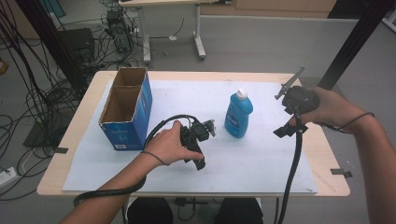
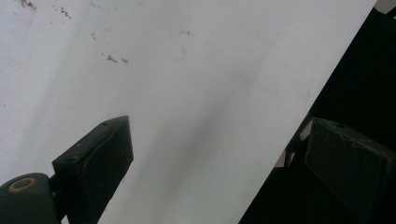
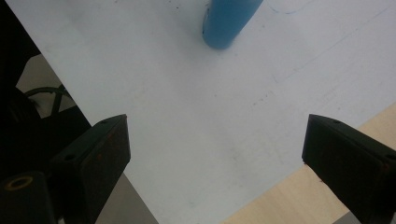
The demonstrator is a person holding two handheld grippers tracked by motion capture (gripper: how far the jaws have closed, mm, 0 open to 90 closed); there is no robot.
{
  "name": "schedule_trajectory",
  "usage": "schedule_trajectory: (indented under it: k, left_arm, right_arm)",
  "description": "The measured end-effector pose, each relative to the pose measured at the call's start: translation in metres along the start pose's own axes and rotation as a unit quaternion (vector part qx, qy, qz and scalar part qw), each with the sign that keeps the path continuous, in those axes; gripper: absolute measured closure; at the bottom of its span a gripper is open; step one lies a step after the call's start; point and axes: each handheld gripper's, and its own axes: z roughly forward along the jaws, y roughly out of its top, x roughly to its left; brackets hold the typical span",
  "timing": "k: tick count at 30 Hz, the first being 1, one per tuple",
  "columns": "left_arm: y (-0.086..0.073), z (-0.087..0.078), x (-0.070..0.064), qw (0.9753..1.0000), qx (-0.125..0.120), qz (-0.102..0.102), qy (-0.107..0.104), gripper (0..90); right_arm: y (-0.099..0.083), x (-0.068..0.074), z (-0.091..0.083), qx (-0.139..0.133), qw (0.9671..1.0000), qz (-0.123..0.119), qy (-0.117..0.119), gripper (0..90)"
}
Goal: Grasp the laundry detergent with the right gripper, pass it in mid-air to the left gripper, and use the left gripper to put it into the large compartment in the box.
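Blue bottle (image 1: 238, 115): I see it upright on the white sheet (image 1: 261, 158) covering the surface, right of the cardboard box (image 1: 127, 108) | left gripper (image 1: 201, 140): jaws spread wide, empty, low beside bottle | right gripper (image 1: 286, 122): jaws spread wide, empty, raised right of bottle.
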Motion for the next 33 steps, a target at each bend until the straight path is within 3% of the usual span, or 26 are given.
schedule_trajectory:
  k: [33]
  left_arm:
    - [-0.001, 0.001, 0.0, 1.0, -0.001, -0.004, -0.001, 8.0]
  right_arm:
    - [-0.022, 0.002, 0.025, -0.028, 0.999, 0.034, 0.007, 7.2]
